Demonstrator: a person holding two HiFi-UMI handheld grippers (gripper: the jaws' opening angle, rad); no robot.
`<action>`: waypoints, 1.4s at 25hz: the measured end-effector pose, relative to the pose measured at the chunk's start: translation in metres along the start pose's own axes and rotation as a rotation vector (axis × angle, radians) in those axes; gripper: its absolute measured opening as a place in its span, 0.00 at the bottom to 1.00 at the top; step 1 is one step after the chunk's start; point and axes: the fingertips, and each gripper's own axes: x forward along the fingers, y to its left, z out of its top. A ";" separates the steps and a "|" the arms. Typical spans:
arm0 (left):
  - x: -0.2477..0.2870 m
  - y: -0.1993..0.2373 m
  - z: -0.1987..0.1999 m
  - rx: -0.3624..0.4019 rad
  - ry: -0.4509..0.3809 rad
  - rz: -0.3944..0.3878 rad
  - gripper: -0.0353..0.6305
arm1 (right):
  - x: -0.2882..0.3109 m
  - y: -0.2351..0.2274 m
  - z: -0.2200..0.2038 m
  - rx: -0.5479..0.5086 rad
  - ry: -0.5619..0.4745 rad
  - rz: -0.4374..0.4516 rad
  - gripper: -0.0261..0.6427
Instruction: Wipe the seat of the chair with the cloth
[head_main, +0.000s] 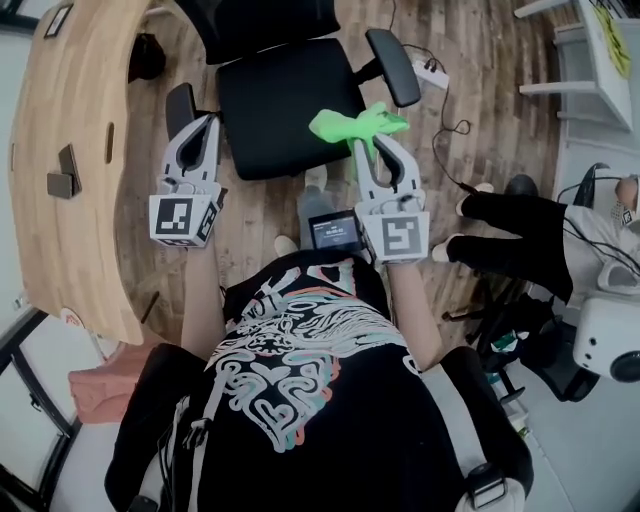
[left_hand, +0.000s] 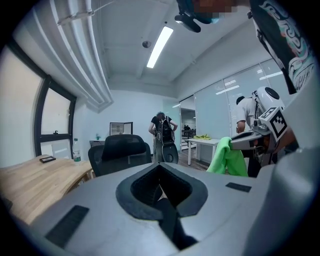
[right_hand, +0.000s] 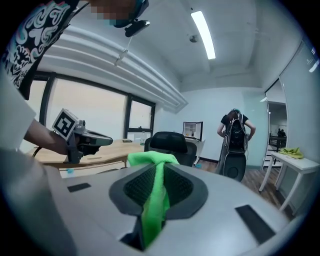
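Observation:
The black office chair's seat (head_main: 285, 105) lies in front of me, below both grippers, with an armrest (head_main: 393, 65) at its right. My right gripper (head_main: 372, 140) is shut on a bright green cloth (head_main: 355, 124), which bunches past the fingertips over the seat's right edge. In the right gripper view the cloth (right_hand: 155, 195) runs pinched between the jaws. My left gripper (head_main: 207, 128) hovers near the seat's left edge, its jaws together with nothing in them. The left gripper view looks level across the room, with the chair (left_hand: 122, 150) ahead and the cloth (left_hand: 227, 157) at right.
A curved wooden desk (head_main: 70, 150) runs along the left. A seated person's dark legs (head_main: 515, 240) reach in from the right. A power strip and cables (head_main: 432, 72) lie on the floor behind the chair. Another person with a backpack (right_hand: 235, 140) stands far off.

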 end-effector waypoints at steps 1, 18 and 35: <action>0.010 0.000 -0.002 -0.001 0.011 0.000 0.06 | 0.006 -0.007 -0.002 -0.005 0.004 0.008 0.11; 0.086 -0.005 -0.008 0.032 0.072 -0.013 0.06 | 0.055 -0.059 -0.037 0.024 0.034 0.088 0.11; 0.105 0.014 -0.064 -0.043 0.115 -0.117 0.06 | 0.088 -0.031 -0.083 0.020 0.125 0.073 0.11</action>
